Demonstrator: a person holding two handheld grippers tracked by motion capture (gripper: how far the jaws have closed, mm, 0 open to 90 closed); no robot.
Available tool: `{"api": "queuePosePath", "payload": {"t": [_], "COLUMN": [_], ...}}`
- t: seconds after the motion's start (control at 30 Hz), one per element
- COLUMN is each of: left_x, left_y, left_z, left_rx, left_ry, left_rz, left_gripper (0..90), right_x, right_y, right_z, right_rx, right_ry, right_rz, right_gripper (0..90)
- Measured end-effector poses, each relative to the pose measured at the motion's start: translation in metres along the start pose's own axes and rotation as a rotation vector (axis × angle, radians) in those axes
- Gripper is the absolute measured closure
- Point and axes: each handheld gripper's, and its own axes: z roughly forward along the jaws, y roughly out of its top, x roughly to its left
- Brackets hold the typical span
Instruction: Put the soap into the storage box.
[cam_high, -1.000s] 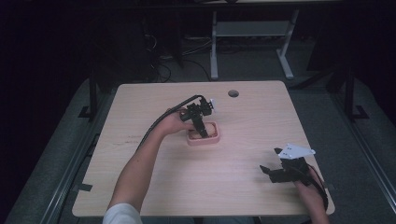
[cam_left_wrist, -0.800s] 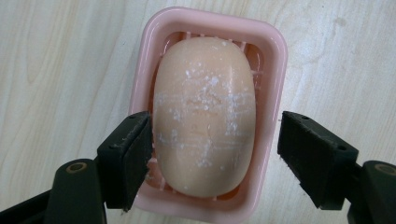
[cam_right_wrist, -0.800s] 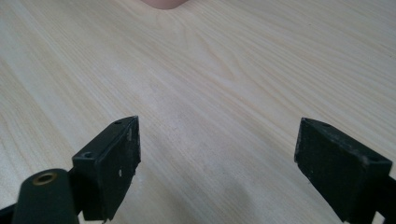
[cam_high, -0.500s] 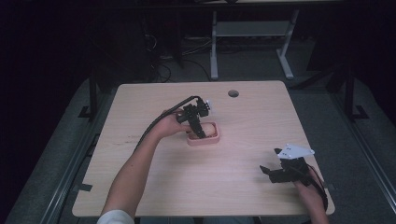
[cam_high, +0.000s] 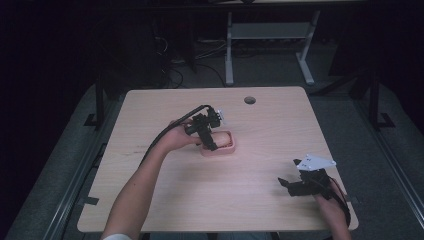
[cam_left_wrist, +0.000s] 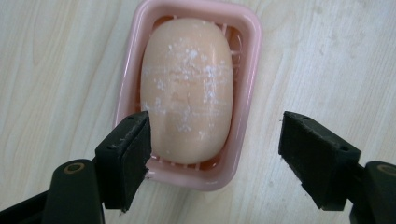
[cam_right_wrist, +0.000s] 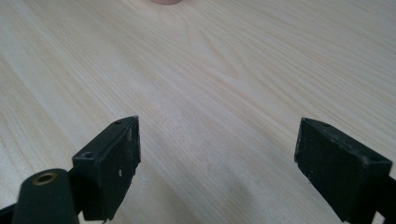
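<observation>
Seen from the high view, a person's left gripper (cam_high: 212, 141) hangs over a pink soap dish (cam_high: 225, 151) near the middle of the wooden table (cam_high: 150, 110), having crept slightly nearer the person's side over the past second while the dish stayed put. The bar of soap (cam_high: 222, 138) lies in the dish directly beneath the tool, its long axis running across the table from the gripper's side toward the far right. The right gripper (cam_high: 292, 184) rests low at the table's near right corner, well apart from the dish and unmoved.

From the left gripper view, the jaws stand wide apart and hold nothing. The soap (cam_left_wrist: 187, 88) sits ahead of and between them, one rounded end pointing back toward the tool, its length running straight away from the camera. The left jaw hovers over the dish (cam_left_wrist: 245, 93) rim; the right jaw is outside it. That shift suggests the tool is lining up to straddle the bar across its narrow width.

The right gripper view shows its jaws equally wide, empty, over bare tabletop (cam_right_wrist: 224, 84).
</observation>
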Motion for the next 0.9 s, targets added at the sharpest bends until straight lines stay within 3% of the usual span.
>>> {"api": "queuePosePath", "payload": {"t": [0.9], "left_x": [-0.02], "left_y": [-0.032], "left_z": [-0.002], "left_rx": [-0.043], "left_ry": [-0.013], "left_rz": [-0.025], "left_gripper": [25.2], "right_x": [0.002], "right_y": [0.002], "right_z": [0.003], "right_rx": [0.008], "right_ry": [-0.016], "right_rz": [0.004], "right_gripper": [13.8]}}
